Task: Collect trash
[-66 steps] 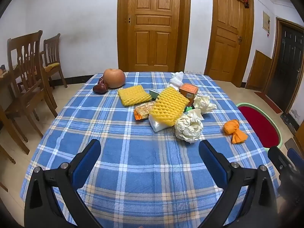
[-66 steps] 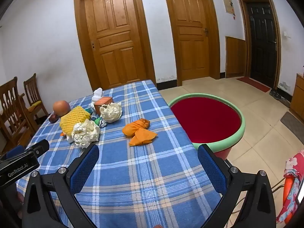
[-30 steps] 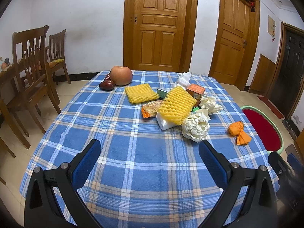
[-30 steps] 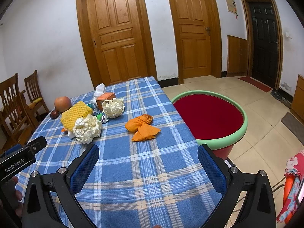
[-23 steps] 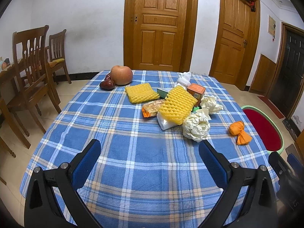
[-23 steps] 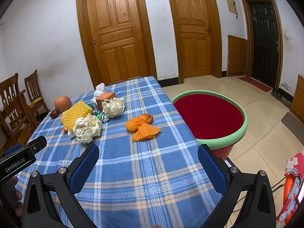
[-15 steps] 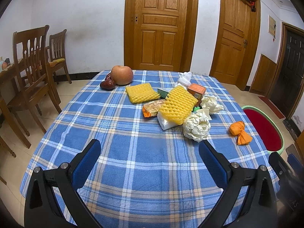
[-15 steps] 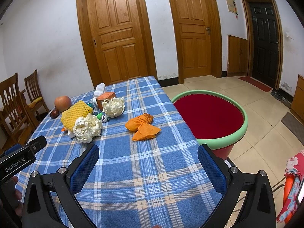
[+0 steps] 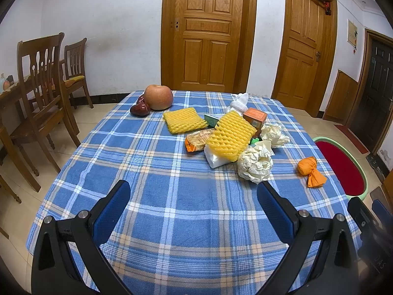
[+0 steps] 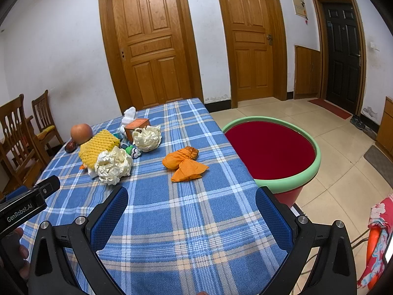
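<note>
Trash lies on a blue plaid table (image 9: 152, 177): two yellow foam nets (image 9: 183, 123) (image 9: 231, 135), a snack wrapper (image 9: 196, 140), an orange box (image 9: 255, 118), two crumpled paper balls (image 9: 255, 164) (image 9: 272, 132) and an orange rag (image 9: 310, 170) (image 10: 183, 162). A red basin with a green rim (image 10: 270, 150) stands off the table's right side. My left gripper (image 9: 192, 204) hovers open over the near table edge. My right gripper (image 10: 191, 209) is open too, short of the orange rag. Neither holds anything.
An apple (image 9: 158, 97) and a dark red fruit (image 9: 140, 109) sit at the far left of the table. Wooden chairs (image 9: 41, 93) stand to the left. Three doors line the back and right walls. The left gripper's body (image 10: 27, 204) shows in the right wrist view.
The left view has risen and levelled slightly since two seconds ago, so the table looks a bit farther. The right view has edged slightly nearer. Nothing on the table has moved.
</note>
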A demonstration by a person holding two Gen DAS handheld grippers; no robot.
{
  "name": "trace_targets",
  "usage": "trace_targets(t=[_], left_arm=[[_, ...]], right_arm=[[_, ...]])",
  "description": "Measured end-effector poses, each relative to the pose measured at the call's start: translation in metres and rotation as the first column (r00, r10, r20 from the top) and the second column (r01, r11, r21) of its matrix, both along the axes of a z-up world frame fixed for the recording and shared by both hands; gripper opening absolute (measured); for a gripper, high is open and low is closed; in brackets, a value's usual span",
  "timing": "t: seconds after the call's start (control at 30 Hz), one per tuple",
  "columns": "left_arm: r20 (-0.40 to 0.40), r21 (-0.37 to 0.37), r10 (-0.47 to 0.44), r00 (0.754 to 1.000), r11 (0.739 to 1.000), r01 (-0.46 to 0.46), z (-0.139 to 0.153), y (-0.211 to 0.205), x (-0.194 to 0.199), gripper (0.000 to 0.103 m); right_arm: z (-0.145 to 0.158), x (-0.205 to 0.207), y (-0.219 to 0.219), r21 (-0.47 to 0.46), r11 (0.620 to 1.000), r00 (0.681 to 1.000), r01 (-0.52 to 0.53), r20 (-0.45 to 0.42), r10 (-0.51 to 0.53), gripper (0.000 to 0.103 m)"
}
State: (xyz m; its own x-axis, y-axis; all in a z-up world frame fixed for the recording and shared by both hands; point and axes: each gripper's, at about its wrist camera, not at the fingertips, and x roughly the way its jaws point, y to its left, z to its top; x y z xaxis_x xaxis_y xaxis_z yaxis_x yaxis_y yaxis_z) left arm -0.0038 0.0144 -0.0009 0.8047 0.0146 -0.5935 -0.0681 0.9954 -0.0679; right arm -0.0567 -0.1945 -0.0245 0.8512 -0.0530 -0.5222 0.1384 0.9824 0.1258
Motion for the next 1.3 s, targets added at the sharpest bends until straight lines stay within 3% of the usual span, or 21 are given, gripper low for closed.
trace_targets(t=[0.73,1.3], left_arm=[[-0.011,0.012,0.003,1.000,1.000,-0.003,0.001,0.010,0.016,0.101],[-0.071,0.055,-0.017,0.997,0.998,0.020,0.008,0.040,0.105,0.101]], right_arm=[[0.003,0.009,0.001,-0.012,1.000,1.000,-0.004,-0.010,0.004,0.103],[-0.002,0.074,-0.010,0.002,1.000,0.993,-0.014,-0.117,0.014,0.103]])
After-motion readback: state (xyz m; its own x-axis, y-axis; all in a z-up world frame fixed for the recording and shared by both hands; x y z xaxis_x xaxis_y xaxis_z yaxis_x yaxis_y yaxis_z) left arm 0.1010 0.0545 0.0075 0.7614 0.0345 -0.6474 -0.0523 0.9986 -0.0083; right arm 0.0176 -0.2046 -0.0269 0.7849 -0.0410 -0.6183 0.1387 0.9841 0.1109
